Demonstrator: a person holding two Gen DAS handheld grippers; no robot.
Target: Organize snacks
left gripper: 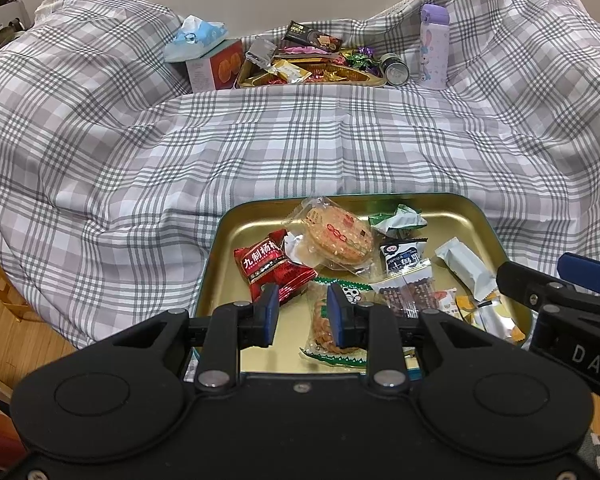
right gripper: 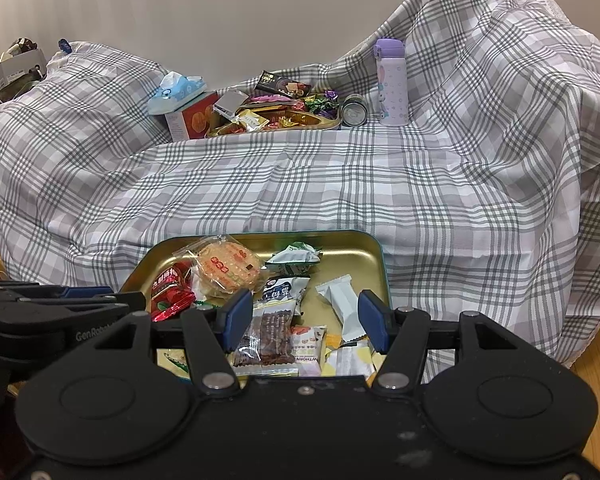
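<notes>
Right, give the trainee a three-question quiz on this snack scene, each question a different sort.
1. True or false: the left gripper has closed on the red packet.
2. Which stands right of the far tray? A) purple bottle B) tissue pack C) orange box
3. Fill in: the round cracker pack lies in the near ____.

Key
1. False: its jaws stand open with nothing between them.
2. A.
3. Tin; the right gripper hovers open above it.
</notes>
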